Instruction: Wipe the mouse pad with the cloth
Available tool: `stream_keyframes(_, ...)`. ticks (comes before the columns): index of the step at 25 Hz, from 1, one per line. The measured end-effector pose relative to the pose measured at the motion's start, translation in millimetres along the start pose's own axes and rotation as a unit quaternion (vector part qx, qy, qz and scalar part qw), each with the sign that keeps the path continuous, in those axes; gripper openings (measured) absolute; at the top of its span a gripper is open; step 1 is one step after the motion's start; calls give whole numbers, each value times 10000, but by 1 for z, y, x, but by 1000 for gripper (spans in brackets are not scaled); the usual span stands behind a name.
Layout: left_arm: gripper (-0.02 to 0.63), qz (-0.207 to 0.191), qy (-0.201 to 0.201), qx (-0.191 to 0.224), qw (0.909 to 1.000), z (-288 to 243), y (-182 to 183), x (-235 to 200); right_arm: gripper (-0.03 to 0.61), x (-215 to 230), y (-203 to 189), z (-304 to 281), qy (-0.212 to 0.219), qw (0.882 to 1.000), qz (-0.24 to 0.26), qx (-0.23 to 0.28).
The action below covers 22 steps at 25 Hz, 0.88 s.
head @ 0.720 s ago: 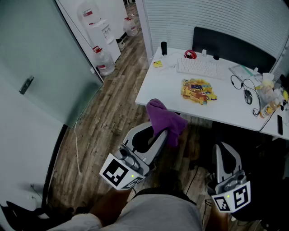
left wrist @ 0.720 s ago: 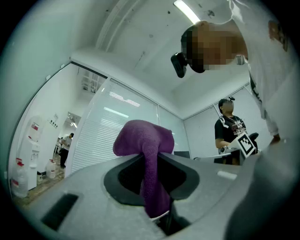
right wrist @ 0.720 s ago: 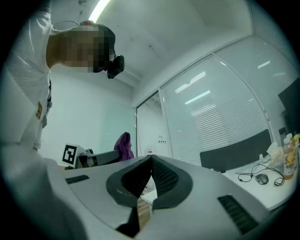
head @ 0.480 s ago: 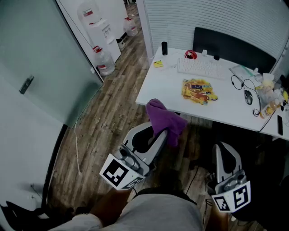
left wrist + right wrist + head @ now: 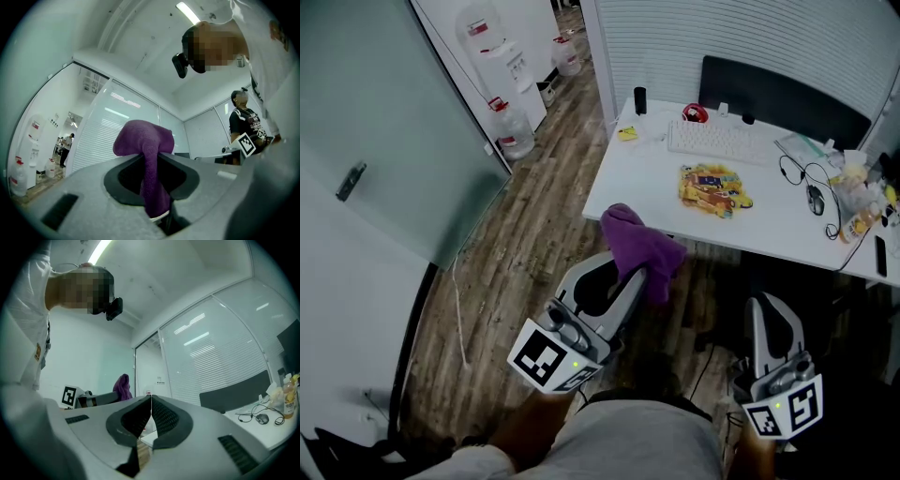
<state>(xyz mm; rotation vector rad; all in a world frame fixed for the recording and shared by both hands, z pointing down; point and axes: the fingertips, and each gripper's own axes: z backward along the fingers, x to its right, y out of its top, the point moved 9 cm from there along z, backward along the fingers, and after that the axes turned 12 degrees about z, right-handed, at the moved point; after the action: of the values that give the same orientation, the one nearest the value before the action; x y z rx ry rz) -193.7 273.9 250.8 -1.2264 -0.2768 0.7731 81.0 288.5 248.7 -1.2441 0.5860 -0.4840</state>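
Head view downward; all three seemingly share cloth (image 5: pixel 642 246).

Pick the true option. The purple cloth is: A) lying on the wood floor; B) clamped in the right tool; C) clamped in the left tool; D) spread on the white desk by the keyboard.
C: the left gripper view shows the purple cloth pinched between the jaws of the left tool, while the right tool is shut on nothing.

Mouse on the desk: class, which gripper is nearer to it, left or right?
Right. The right gripper is short of the desk, below the mouse in the head view; the left gripper, shut on the cloth, is farther off to its left.
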Motion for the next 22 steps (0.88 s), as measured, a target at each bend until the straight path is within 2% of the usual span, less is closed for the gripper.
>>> stream_keyframes(9, 80, 74, -235, 105, 9996, 3, 6, -30, 12, -15, -1, -16, -251, 9995, 148, -119)
stream_keyframes(22, 80, 204, -425, -4, 9989, -6, 3, -65, 12, -17, -9, -41, -408, 9982, 237, -358)
